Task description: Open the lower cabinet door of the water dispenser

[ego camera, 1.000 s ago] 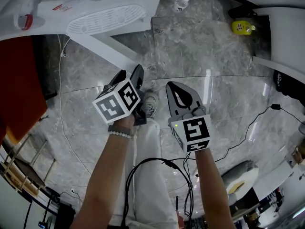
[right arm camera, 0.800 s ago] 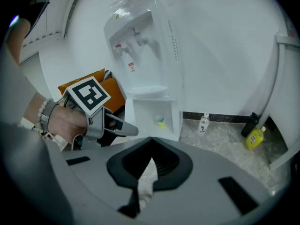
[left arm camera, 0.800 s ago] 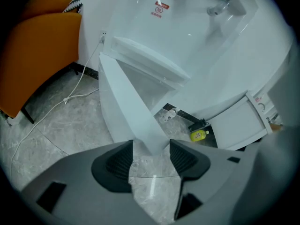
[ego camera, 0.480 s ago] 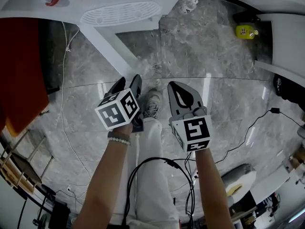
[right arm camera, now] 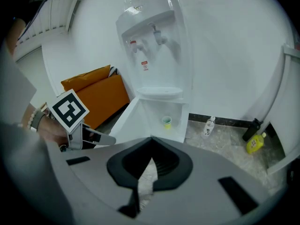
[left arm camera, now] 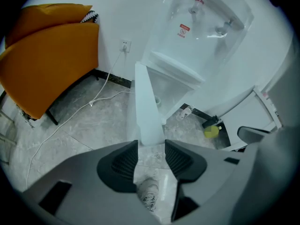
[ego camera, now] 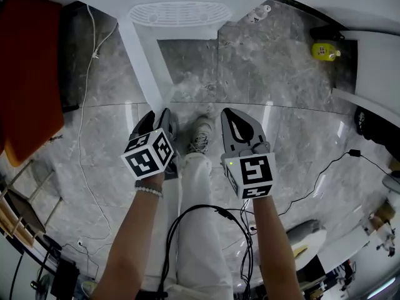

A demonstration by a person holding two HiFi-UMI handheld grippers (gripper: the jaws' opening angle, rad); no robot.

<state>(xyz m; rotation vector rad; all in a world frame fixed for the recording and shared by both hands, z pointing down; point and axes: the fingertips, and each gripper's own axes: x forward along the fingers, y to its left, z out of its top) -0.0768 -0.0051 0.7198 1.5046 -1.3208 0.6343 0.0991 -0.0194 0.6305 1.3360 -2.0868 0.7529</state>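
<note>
Head view: the lower cabinet door point(ego camera: 145, 61) stands swung well out from the water dispenser point(ego camera: 178, 12), its free edge pointing away from the dispenser toward the left gripper point(ego camera: 156, 114). The right gripper point(ego camera: 229, 114) hangs farther from the dispenser, beside the left one.

Left gripper view: the jaws are apart and have just been closing. The door's free edge sits just ahead of the gap, with nothing pinched between the pads point(left arm camera: 125, 161).

Right gripper view: the jaws are together and empty. The open compartment at the dispenser's foot holds a small cup point(right arm camera: 167, 121).

The door looks like a thin, stiff, light plastic panel, smooth and likely slippery. Its free edge, farthest from the hinge, seems the best hold.
</note>
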